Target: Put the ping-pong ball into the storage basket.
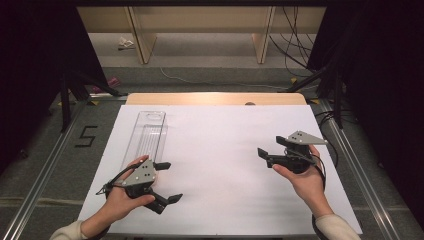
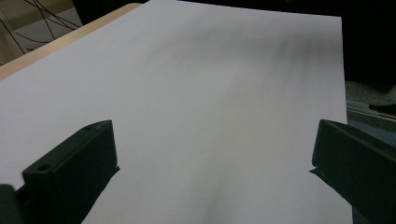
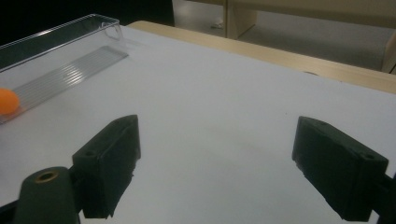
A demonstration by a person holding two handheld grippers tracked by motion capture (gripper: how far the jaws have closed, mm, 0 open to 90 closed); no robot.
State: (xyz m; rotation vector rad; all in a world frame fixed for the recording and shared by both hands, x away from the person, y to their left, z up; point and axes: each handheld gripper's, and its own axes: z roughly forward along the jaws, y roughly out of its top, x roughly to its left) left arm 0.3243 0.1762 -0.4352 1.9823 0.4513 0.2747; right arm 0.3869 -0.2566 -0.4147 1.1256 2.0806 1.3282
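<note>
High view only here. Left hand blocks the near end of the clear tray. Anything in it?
Observer: Yes. In the right gripper view an orange ball lies on the ribbed floor of the clear tray.
Operator: Right gripper aimed at it?
Observer: Not squarely. The ball sits at that view's far left edge, well left of the right gripper.
Operator: Left gripper holding anything?
Observer: No. The left gripper is open, with bare white sheet between its jaws.
</note>
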